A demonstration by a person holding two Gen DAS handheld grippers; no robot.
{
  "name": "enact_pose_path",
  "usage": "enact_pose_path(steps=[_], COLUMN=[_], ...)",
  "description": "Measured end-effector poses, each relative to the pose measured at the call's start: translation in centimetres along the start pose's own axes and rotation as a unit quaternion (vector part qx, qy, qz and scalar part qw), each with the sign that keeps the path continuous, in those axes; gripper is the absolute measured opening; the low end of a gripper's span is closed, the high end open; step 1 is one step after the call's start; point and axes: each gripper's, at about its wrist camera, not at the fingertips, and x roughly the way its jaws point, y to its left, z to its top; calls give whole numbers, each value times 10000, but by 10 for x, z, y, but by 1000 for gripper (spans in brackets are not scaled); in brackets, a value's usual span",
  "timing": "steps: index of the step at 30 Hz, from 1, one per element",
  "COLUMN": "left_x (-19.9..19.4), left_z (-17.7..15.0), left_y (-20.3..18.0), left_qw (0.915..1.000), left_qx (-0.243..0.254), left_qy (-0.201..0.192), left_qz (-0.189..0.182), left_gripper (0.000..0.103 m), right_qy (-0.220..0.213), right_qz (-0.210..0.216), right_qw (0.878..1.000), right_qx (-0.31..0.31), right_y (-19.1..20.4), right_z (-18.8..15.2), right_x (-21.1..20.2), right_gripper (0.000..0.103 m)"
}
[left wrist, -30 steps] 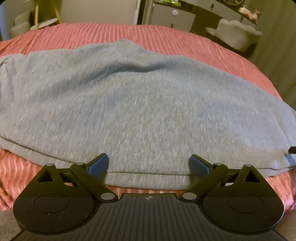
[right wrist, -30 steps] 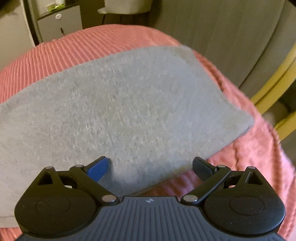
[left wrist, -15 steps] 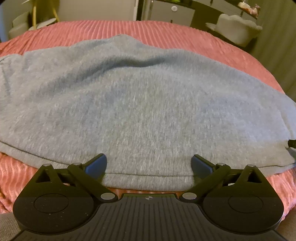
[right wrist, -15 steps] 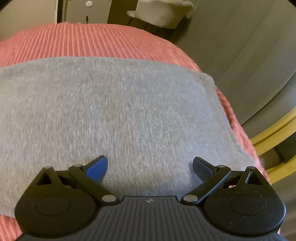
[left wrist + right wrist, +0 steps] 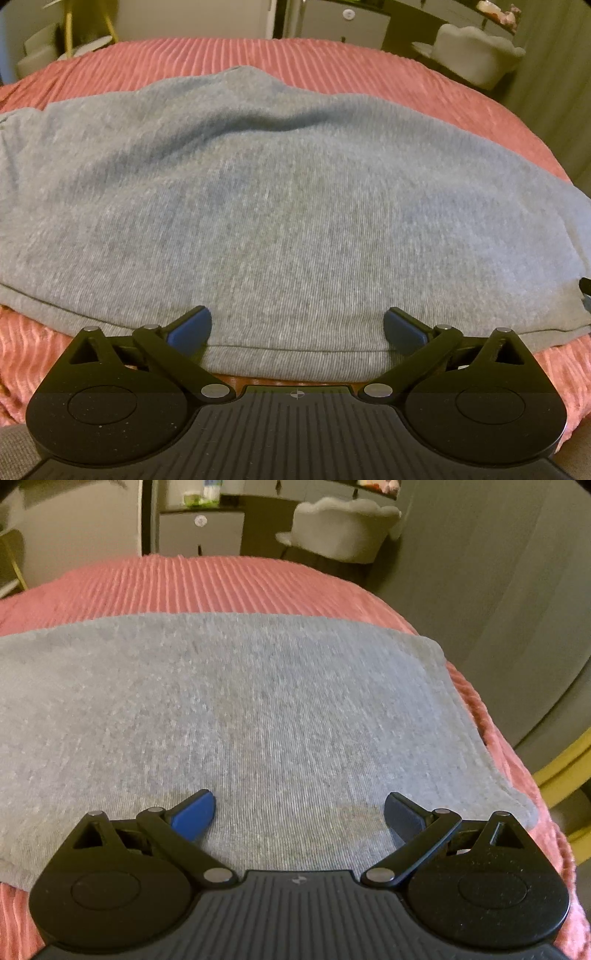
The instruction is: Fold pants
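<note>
My pants point(image 5: 280, 206) lay flat on the bed point(image 5: 258, 51). Both tools, left point(image 5: 297, 326) and right point(image 5: 299, 810), gaped over the near hem; a shallow pinch risked catching only the top layer.

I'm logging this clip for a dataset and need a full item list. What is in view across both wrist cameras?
pants: 1, grey knit, spread flat across the bedspread, under both grippers
bedspread: 1, pink, ribbed, covering the bed
armchair: 1, pale, scalloped back, on the floor beyond the bed
cabinet: 1, light grey with a round knob, against the far wall
yellow frame: 1, yellow, off the bed's right edge; what it belongs to is unclear
left gripper: 1, black with blue pads, open over the near hem of the pants
right gripper: 1, black with blue pads, open above the pants near their right end
</note>
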Motion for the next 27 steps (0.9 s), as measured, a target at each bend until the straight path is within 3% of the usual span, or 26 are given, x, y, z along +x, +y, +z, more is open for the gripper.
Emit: enact_pose_path(steps=[6,15,22,27], left_x=[1,-4,-22,-24], left_z=[0,2,1,0], left_y=[-1,1,32,37], left_qw=[10000,10000,9962,9941], left_qx=[26,-27,-859,-1076], left_qy=[5,22,-42,-66], left_qz=[35,-27,-108,-79], left_gripper=[103,103,103,103], right_qy=[-296,-374,-398,-649], right_qz=[274,401,875,622], right_qw=[9990,9983,9953,9952], right_qx=[188,198,151,385], right_y=[-10,-14,-39,-59], right_z=[-11,-17,-33,-52], right_x=[1,-1,-18,-33], right_gripper=[98,98,98,98])
